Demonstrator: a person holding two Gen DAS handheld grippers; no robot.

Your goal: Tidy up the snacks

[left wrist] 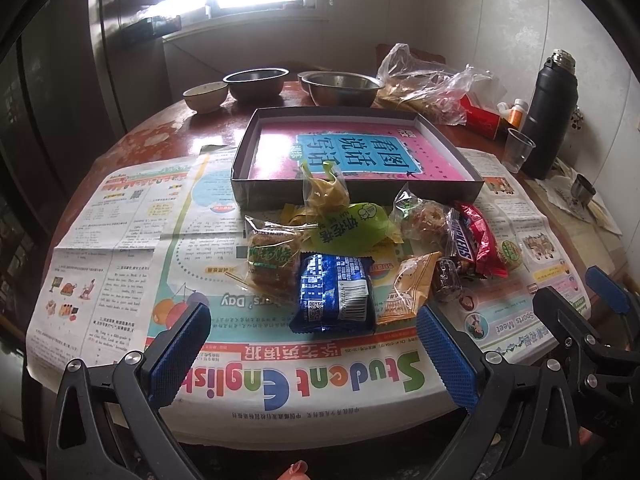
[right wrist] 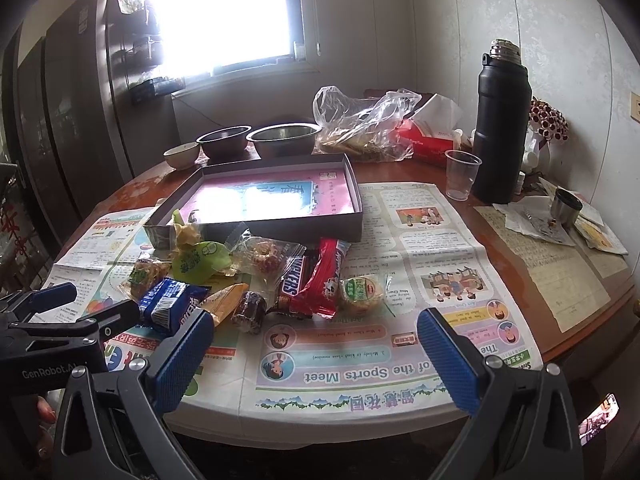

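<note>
Newspaper (left wrist: 120, 216) covers a round desk (right wrist: 568, 280) by a bright window, with bowls (left wrist: 340, 86), a flask (right wrist: 502, 128) and a plastic cup (right wrist: 462, 174) at the far side. Snacks lie heaped just in front of a shallow box (left wrist: 478, 188), which holds nothing but its pink printed base: a blue pack (left wrist: 334, 292) nearest, a green pouch (left wrist: 352, 226), a Snickers bar (right wrist: 296, 276), a red pack (right wrist: 326, 276) and several clear-wrapped pieces.

Both tongs are open and grip nothing. The left tongs (left wrist: 314, 354) hover just short of the blue pack; the right tongs (right wrist: 316, 358) hang over bare newspaper, below the red pack.

Sorting looks unstarted. The next move likely calls for the left tongs to drop, straddle the blue pack across its narrow sides, pinch lightly and carry it into the box.
</note>
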